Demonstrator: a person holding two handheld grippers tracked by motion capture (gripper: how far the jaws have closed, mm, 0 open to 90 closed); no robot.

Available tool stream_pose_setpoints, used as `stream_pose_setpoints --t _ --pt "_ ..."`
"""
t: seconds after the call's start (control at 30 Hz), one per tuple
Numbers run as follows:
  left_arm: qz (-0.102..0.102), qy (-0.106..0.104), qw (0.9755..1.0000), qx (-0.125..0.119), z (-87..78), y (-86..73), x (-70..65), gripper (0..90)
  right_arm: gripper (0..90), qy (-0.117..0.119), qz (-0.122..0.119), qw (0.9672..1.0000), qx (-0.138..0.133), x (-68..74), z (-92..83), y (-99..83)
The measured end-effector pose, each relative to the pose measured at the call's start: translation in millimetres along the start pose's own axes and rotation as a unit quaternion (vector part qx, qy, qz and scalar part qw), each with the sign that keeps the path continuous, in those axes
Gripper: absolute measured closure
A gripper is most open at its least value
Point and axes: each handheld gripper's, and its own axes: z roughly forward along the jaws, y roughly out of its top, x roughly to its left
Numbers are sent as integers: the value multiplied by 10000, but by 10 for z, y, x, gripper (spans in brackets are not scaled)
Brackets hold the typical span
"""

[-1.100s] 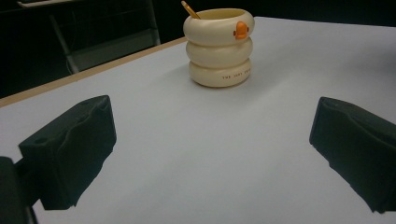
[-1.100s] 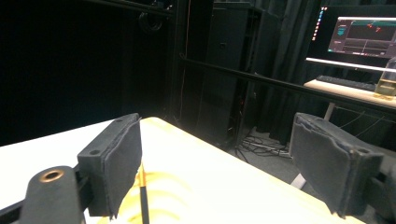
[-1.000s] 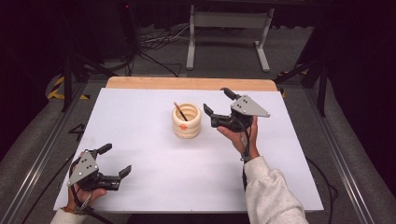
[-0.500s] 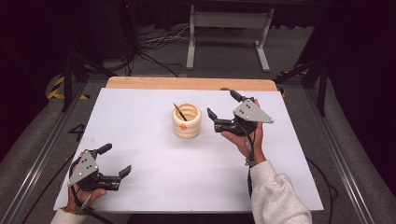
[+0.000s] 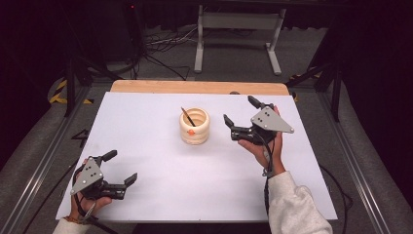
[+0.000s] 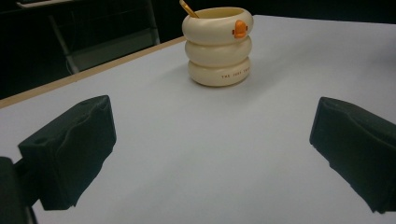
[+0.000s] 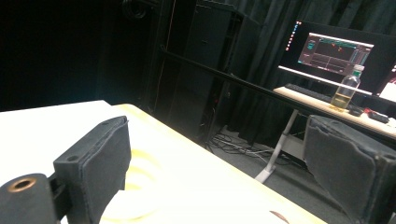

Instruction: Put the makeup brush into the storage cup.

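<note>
Right gripper (image 5: 239, 118) hovers just right of ringed cream cup (image 5: 194, 126) — jaws wide apart, empty. Lower squarely, span cup, avoid stick (image 5: 187, 116). Left gripper (image 5: 120, 168) spread, idle.

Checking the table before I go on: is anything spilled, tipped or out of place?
Nothing stands out. The cream ribbed ring-stacked cup stands upright on the white table, with a thin stick leaning inside it. No spill around it. The left gripper and right gripper are both open and hold nothing.
</note>
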Motion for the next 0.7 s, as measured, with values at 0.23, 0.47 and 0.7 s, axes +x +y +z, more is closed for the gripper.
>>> stream_pose_setpoints --t 0.23,0.47,0.7 --pt "38 -4 10000 10 1 1 -3 10 90 -111 -95 9999 64 -35 -96 -31" --pt "29 -1 10000 19 6 2 -14 9 93 -183 -137 9997 102 -52 -193 -54" --pt "34 7 10000 14 16 -1 -17 9 95 -231 -164 9994 185 -61 -301 -117"
